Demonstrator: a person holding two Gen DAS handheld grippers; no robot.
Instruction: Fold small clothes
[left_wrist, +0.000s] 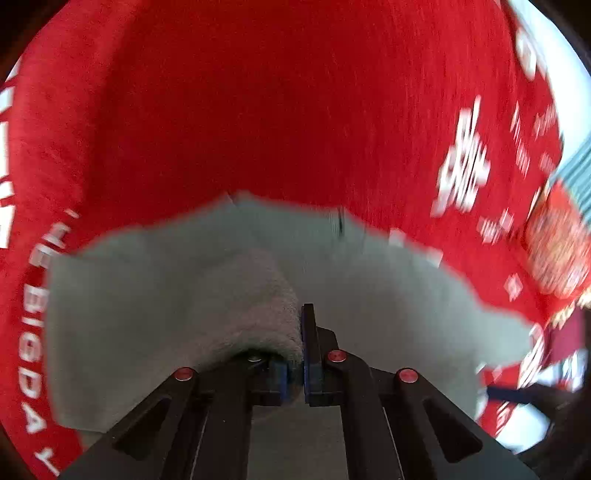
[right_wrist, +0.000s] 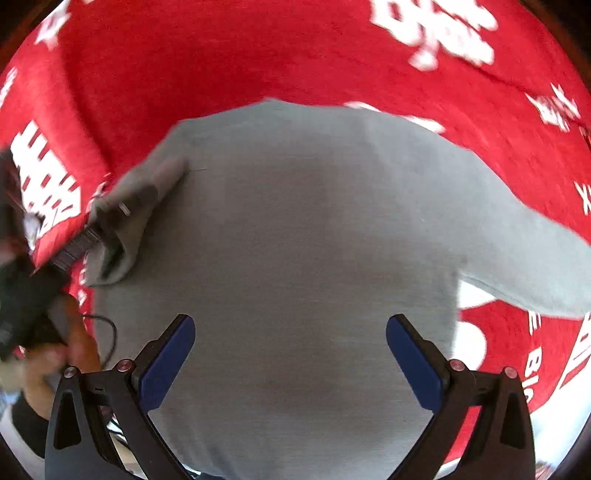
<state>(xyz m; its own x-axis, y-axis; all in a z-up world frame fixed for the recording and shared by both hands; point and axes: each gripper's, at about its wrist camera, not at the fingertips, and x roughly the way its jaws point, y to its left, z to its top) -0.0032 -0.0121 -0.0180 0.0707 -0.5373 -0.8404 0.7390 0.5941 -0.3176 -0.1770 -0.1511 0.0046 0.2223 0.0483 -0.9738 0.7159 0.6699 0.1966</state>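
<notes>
A small grey top (right_wrist: 303, 240) lies spread on a red cloth. One sleeve (right_wrist: 535, 266) stretches out to the right. My left gripper (left_wrist: 295, 354) is shut on a folded-over piece of the grey top (left_wrist: 258, 295), likely the other sleeve, and holds it over the garment's left side; it also shows in the right wrist view (right_wrist: 107, 236), wrapped in grey cloth. My right gripper (right_wrist: 291, 354) is open and empty, hovering above the middle of the garment.
The red cloth (left_wrist: 295, 110) with white lettering and patterns covers the whole surface. The person's left hand (right_wrist: 55, 354) holds the left gripper's handle at the left edge. A striped teal item (left_wrist: 580, 177) shows at the far right.
</notes>
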